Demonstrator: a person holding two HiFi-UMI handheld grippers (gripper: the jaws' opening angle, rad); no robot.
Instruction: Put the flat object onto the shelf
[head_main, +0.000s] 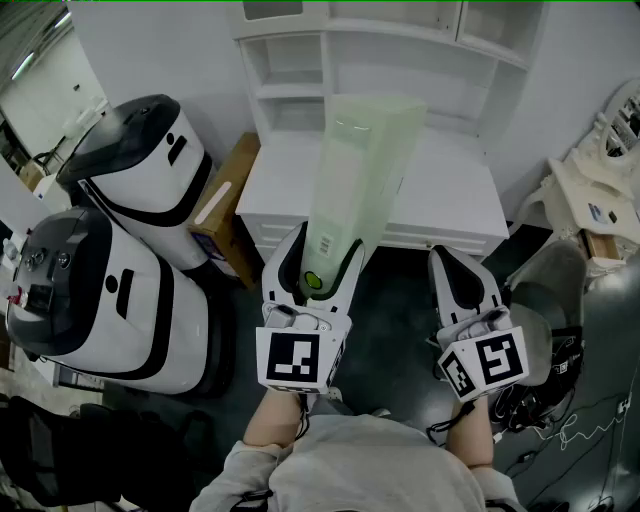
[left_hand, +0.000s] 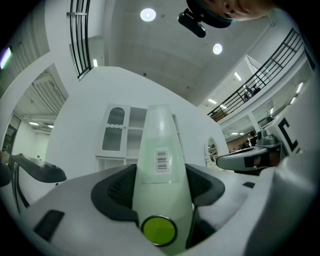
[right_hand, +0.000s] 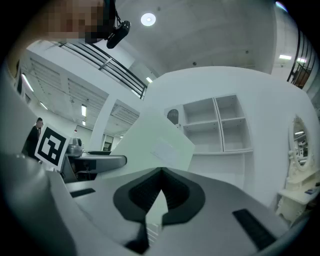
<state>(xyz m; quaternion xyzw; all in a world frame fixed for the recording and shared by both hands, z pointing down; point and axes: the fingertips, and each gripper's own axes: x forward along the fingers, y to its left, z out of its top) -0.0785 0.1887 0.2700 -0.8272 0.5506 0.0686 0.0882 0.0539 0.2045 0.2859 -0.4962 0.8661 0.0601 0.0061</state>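
Pinches the flat tube (head_main: 365, 160) low, near its cap (left_hand: 159, 230), in the left gripper (head_main: 325, 250), jaws spread wide around it. Holds it in the air, leaning toward the shelf (head_main: 290, 90), on no board yet. Has the right gripper (head_main: 463, 265) with jaws pressed together on nothing. Risks a swing or slip from so low a grip, or a knock on a shelf edge. Shows the barcode label (left_hand: 161, 160) only in the left gripper view; shows the gap to the shelf only from the head view, perhaps unreliably.
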